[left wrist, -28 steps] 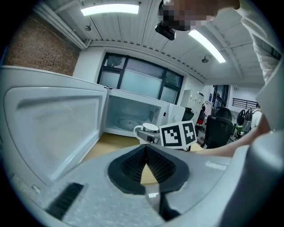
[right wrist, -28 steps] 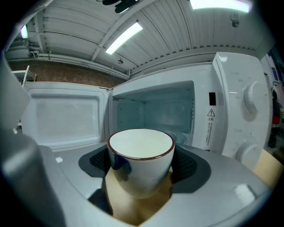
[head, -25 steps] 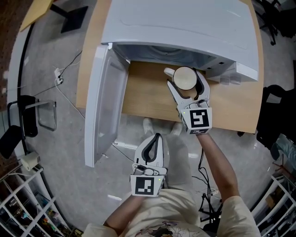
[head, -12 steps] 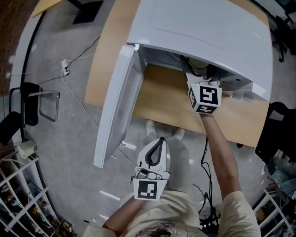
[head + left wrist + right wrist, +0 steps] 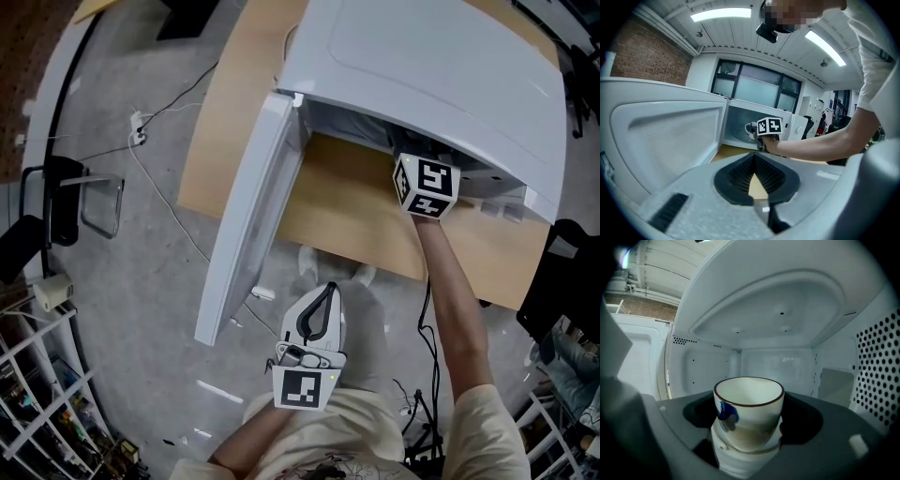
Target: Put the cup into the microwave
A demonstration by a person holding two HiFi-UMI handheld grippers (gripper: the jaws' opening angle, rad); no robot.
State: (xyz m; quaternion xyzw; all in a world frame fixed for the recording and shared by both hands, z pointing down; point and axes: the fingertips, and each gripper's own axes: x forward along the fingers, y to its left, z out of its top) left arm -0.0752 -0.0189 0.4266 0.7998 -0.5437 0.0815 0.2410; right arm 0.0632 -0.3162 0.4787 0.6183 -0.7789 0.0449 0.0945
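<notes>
Cream ceramic, dark-rimmed, with a blue mark on its left flank: the cup (image 5: 749, 413) sits upright between the right tongs (image 5: 747, 430), which are clamped on its lower body. Cup and tongs are already inside the microwave (image 5: 422, 66). The back wall lies ahead of the tongs, the ceiling is above them, and the perforated side wall (image 5: 881, 366) is close on their right. The open door (image 5: 248, 216) hangs well off to their left, out over the edge of the wooden bench (image 5: 347, 202).

The left tongs (image 5: 319, 300) are pulled back near the person's body. They are closed on nothing and well apart from the microwave.

The cavity floor is hidden under the tongs, so the cup's base may be just clear of it or already touching.

Risks from here:
- Opening the tongs while the cup hangs above the floor would drop it. Ceramic landing on a hard floor could chip, or rock over onto its side.
- The grip is low on the cup. If the tongs open only a little before backing out, a pad could drag the cup toward the opening or tip it.
- Drifting right would knock the cup or tongs against the perforated wall.
- A cup left too near the front edge could be struck when the door closes.
</notes>
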